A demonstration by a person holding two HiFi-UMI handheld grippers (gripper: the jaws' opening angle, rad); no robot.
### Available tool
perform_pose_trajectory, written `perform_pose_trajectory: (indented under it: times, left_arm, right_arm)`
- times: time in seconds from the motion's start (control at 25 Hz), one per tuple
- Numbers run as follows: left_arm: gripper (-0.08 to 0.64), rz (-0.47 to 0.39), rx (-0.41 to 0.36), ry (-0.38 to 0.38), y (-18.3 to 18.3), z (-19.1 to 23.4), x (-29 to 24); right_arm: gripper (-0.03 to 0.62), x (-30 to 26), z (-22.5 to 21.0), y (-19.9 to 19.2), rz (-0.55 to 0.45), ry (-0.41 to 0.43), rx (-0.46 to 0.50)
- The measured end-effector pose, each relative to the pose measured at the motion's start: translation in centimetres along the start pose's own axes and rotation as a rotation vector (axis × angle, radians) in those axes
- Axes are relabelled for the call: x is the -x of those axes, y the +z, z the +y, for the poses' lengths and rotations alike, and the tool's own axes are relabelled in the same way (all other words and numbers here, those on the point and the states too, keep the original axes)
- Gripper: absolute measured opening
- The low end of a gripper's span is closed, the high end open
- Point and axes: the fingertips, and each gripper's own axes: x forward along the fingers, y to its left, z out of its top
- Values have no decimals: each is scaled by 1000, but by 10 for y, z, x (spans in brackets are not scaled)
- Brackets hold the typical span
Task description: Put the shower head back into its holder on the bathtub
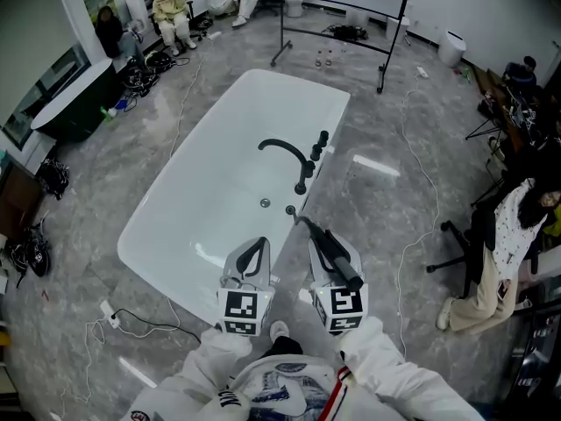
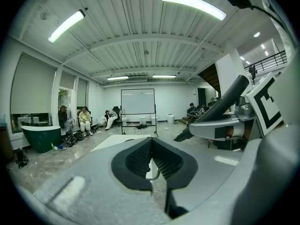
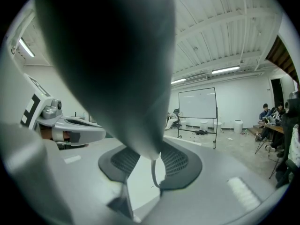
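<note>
OK, right claw [image 3: 151, 159]: jaws clamped on the narrow end of the black shower head [image 1: 336, 260]. Its thick end leans back over the claw toward you and blocks most of the right gripper view. Left claw [image 2: 151, 146]: jaws together at the tips, nothing between them, hanging just beside the right one at its 9 o'clock. Both sit over the near end of the white bathtub [image 1: 210, 191]. The holder [image 1: 291, 210], as I read the small dark fitting on the tub rim, is near the right claw at about 11 o'clock. Can't confirm its shape from here. The black faucet [image 1: 287, 152] is further out at 12 o'clock.

Step in hand, my read: carry the head to the holder. To do it well:
- Steer by the head view, since the claw's own camera is mostly covered.
- Bring the narrow end above the fitting, line it up, then lower straight in.
- Don't loosen the grip before it seats.
- Hold the left claw clear of the path.
</note>
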Motion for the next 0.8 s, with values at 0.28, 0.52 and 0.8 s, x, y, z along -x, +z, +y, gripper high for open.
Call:
perform_pose_trajectory:
  times: [0.28, 0.52, 0.8]
  left_arm:
    - [-8, 5, 5, -20, -7, 8, -12]
    - [-8, 10, 16, -37, -14, 20, -18]
    - [-8, 17, 31, -41, -18, 36, -22]
  right_arm:
    - [138, -17, 2, -17, 48, -4, 5]
    - [138, -31, 4, -24, 80, -16, 13]
    - [138, -47, 12, -24, 104, -18, 30]
